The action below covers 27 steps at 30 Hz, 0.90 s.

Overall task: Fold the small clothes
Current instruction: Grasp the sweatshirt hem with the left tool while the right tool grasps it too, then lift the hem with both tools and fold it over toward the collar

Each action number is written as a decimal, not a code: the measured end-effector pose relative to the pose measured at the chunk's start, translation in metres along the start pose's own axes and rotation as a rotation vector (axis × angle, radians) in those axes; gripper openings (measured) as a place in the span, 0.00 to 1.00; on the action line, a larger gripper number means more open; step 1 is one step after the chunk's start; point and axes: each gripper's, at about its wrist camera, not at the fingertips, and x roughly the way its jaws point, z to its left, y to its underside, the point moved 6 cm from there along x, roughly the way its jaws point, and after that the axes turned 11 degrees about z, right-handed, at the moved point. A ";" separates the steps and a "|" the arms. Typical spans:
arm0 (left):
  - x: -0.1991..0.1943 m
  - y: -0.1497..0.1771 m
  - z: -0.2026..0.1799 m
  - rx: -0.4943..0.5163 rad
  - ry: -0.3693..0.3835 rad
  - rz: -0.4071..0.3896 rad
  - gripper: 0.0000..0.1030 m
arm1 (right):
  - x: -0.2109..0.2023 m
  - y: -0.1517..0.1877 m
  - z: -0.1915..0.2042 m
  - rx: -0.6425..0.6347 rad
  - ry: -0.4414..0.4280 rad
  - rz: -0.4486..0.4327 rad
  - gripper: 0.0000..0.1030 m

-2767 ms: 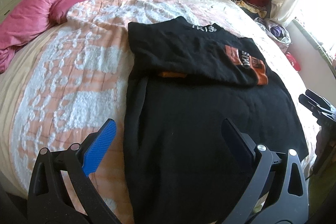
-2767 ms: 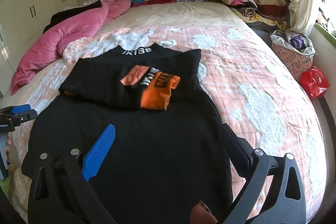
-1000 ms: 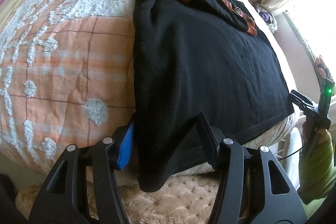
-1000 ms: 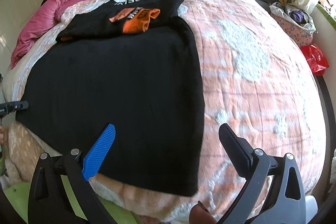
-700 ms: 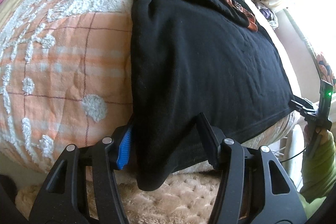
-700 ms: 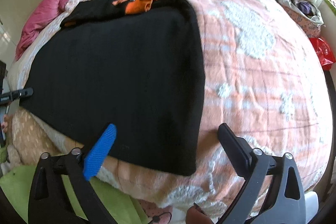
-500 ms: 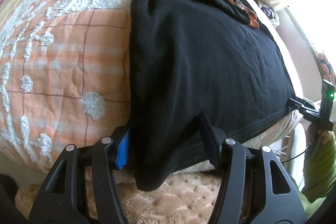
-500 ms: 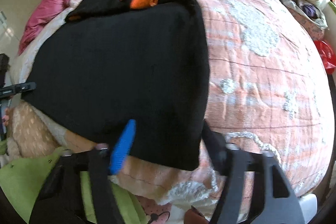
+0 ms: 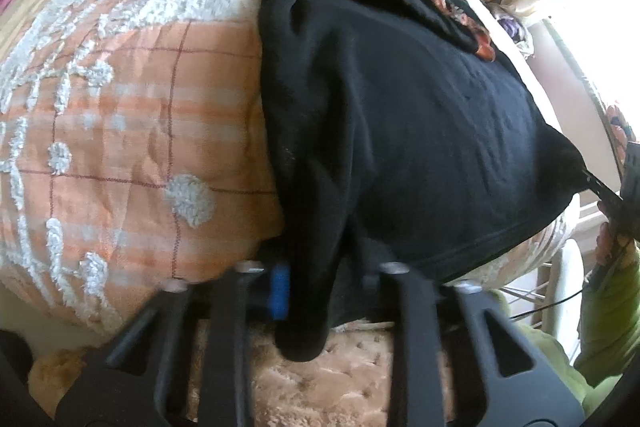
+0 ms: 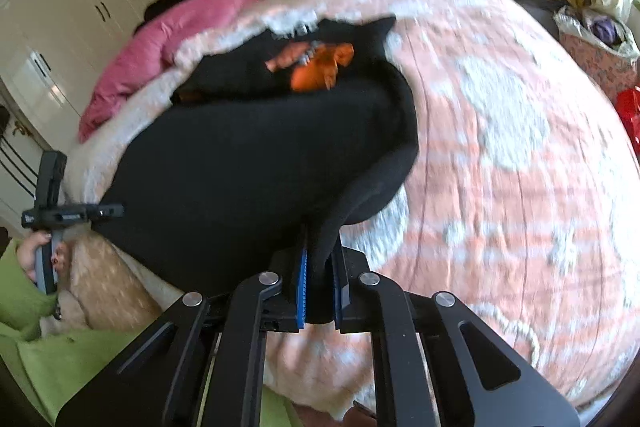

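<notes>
Pinching both near corners is where things stand: the black garment point(image 9: 400, 131) lies spread on the bed point(image 9: 132, 115), its long axis running away from the near bed edge toward the headboard, with the bottom hem draped over that near edge; its far end sits folded over, the orange print point(image 10: 320, 67) showing well away from the near edge.

The left claw point(image 9: 316, 287) is clamped on the hem corner that hangs over the near edge, blue pad just visible against the fabric; the right claw point(image 10: 318, 283) is clenched on the other hem corner, cloth squeezed between the pads and rising off the bed in a little peak.

So each corner is in its own claw and neither hand has to reach; I reckon the coming move is carrying the hem away from the near edge, along that long axis, toward the folded end with the print; both corners would need to travel evenly or the fold goes skewed.

Versus a second ago: both claws stood open around the hem, the right one wide open and short of the corner; now both are clamped, and the right corner has come up off the bed while the left corner hangs where it was.
</notes>
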 end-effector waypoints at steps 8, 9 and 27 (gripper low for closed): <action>-0.040 -0.013 -0.007 0.033 0.022 -0.103 0.03 | -0.019 -0.029 0.003 0.018 -0.012 -0.122 0.08; -0.048 -0.017 -0.008 0.039 0.024 -0.122 0.03 | -0.020 -0.033 0.002 0.023 -0.010 -0.133 0.08; -0.105 -0.082 -0.027 0.074 -0.005 -0.298 0.03 | -0.065 -0.089 -0.013 0.039 0.062 -0.331 0.07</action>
